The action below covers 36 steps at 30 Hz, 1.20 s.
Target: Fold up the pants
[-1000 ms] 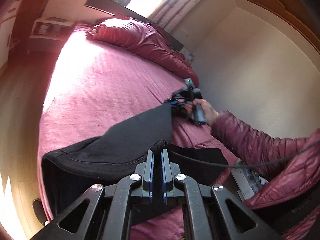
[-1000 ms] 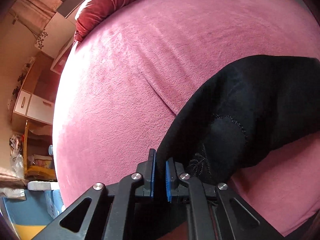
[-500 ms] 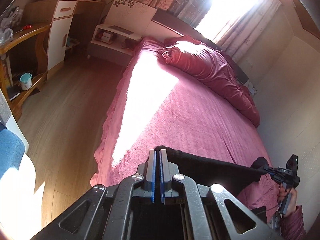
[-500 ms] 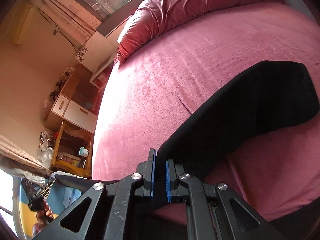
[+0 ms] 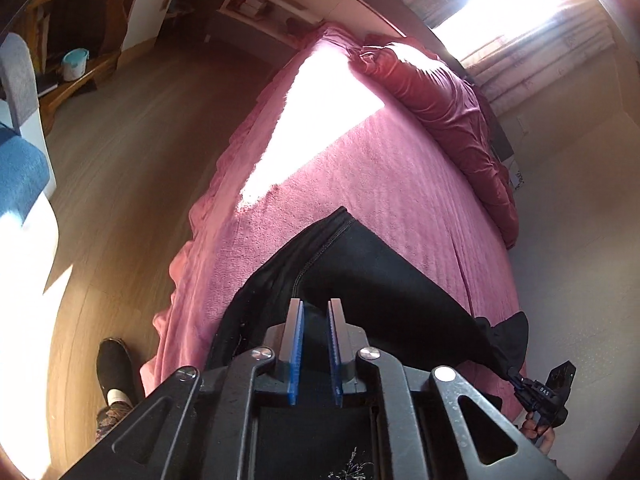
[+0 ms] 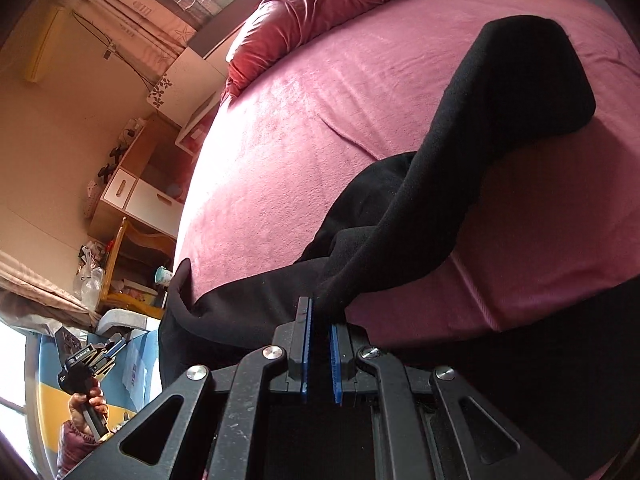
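Note:
The black pants (image 5: pixel 360 276) are stretched across the near edge of the pink bed (image 5: pixel 392 168). In the left wrist view my left gripper (image 5: pixel 316 308) is shut on the pants' black fabric, which fills the narrow gap between the blue pads. In the right wrist view my right gripper (image 6: pixel 320 312) is shut on another part of the pants (image 6: pixel 460 184); one leg runs up and away over the bed, its end lying folded over. The right gripper also shows in the left wrist view (image 5: pixel 516 380), holding a corner of the pants. The left gripper shows at the lower left of the right wrist view (image 6: pixel 110 354).
A dark red duvet (image 5: pixel 444 96) is bunched at the head of the bed. Wooden floor (image 5: pixel 132 152) runs along the bed's left side, with my shoe (image 5: pixel 114 368) on it. A desk with shelves (image 6: pixel 132 200) and a white nightstand (image 5: pixel 264 4) stand beyond.
Both grippers have pulled back and lifted toward the bed's near edge with the pants. The pants now hang stretched between them, and one leg trails over the bed.

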Available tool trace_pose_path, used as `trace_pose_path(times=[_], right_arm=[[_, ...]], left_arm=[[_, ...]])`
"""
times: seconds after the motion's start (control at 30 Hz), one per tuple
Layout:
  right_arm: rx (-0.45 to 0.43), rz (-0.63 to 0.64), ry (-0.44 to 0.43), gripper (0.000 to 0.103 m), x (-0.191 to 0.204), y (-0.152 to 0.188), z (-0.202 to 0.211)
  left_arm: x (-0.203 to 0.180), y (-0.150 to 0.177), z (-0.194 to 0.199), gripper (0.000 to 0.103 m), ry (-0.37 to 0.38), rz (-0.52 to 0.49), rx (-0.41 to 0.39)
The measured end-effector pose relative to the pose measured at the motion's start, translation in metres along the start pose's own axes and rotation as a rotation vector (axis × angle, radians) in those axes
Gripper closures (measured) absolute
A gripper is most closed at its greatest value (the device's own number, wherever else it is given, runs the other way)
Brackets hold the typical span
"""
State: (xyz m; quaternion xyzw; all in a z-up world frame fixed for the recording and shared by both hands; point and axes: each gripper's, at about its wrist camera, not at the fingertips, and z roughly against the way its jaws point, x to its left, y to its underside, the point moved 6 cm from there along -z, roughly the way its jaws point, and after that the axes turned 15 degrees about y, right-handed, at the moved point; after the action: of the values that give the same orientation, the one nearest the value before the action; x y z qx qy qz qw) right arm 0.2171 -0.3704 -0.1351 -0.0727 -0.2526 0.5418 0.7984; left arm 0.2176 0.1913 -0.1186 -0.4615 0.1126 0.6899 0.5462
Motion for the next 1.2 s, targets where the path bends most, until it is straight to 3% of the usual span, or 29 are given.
trace_pose_path(times=[0.13, 0.33, 0.4, 0.47, 0.57, 0.77, 0.83, 0.87, 0.9, 1.0, 1.2], right_arm=[[-0.006, 0.001, -0.007, 0.095, 0.000, -0.001, 0.003], [0.001, -0.001, -0.009, 0.095, -0.004, -0.004, -0.001], [0.012, -0.008, -0.013, 0.095, -0.007, -0.004, -0.005], [0.018, -0.013, -0.012, 0.095, -0.010, -0.004, -0.008], [0.023, -0.022, -0.020, 0.095, -0.012, -0.005, -0.011], [0.026, -0.019, -0.012, 0.095, -0.014, -0.006, -0.013], [0.028, -0.015, -0.007, 0.095, -0.013, -0.006, -0.014], [0.029, -0.015, -0.002, 0.095, -0.013, -0.007, -0.015], [0.031, -0.017, 0.000, 0.095, -0.013, -0.007, -0.016], [0.024, -0.024, 0.006, 0.095, -0.013, -0.010, -0.015], [-0.027, -0.028, -0.032, 0.095, -0.009, -0.005, 0.013]], left_arm=[[-0.007, -0.015, -0.029, 0.071, -0.001, 0.040, 0.026], [-0.028, -0.055, -0.093, 0.070, -0.018, 0.012, 0.075], [-0.026, -0.067, -0.119, 0.066, -0.051, 0.030, 0.105], [-0.022, -0.078, -0.143, 0.054, -0.095, 0.026, 0.128], [-0.013, -0.088, -0.175, 0.049, -0.144, 0.026, 0.178], [0.001, -0.084, -0.216, 0.052, -0.260, 0.006, 0.281], [-0.004, -0.080, -0.220, 0.066, -0.273, -0.052, 0.296], [-0.008, -0.079, -0.219, 0.080, -0.272, -0.081, 0.298], [-0.011, -0.078, -0.215, 0.086, -0.269, -0.101, 0.284], [-0.028, -0.084, -0.187, 0.089, -0.209, -0.129, 0.183], [-0.071, -0.094, -0.082, 0.091, -0.009, -0.163, -0.057]])
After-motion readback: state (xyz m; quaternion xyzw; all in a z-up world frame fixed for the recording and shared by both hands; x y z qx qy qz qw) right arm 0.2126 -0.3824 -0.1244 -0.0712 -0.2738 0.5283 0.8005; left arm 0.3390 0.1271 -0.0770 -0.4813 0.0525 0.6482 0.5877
